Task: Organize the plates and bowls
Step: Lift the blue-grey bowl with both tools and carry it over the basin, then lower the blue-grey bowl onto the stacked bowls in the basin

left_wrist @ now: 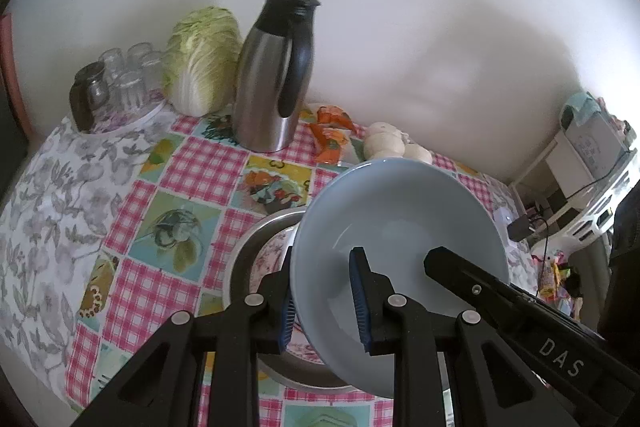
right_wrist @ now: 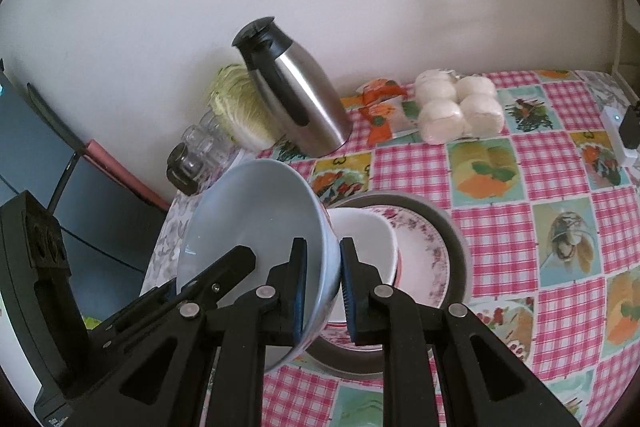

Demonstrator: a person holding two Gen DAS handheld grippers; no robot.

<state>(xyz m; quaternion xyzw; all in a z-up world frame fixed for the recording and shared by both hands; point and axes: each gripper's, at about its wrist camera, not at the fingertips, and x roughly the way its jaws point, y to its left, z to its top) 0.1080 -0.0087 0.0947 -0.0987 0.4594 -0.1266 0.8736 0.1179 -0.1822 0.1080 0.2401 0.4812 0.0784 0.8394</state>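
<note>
I have both sets of jaws pinching opposite rims of the pale blue bowl (left_wrist: 400, 223), left gripper (left_wrist: 325, 303) and right gripper (right_wrist: 323, 291), holding it tilted just above the white bowl (right_wrist: 364, 243) stacked on the floral plate (right_wrist: 424, 251) on the table (right_wrist: 520, 167).

pale blue bowl (left_wrist: 400, 223), tilted, above floral plate (right_wrist: 424, 251)

The left gripper (left_wrist: 324, 301) angled steeply downward, its blue pads clamped on a thin rim. The right gripper (right_wrist: 323, 287) slanted down likewise, pinching the opposite rim beside it.
</note>
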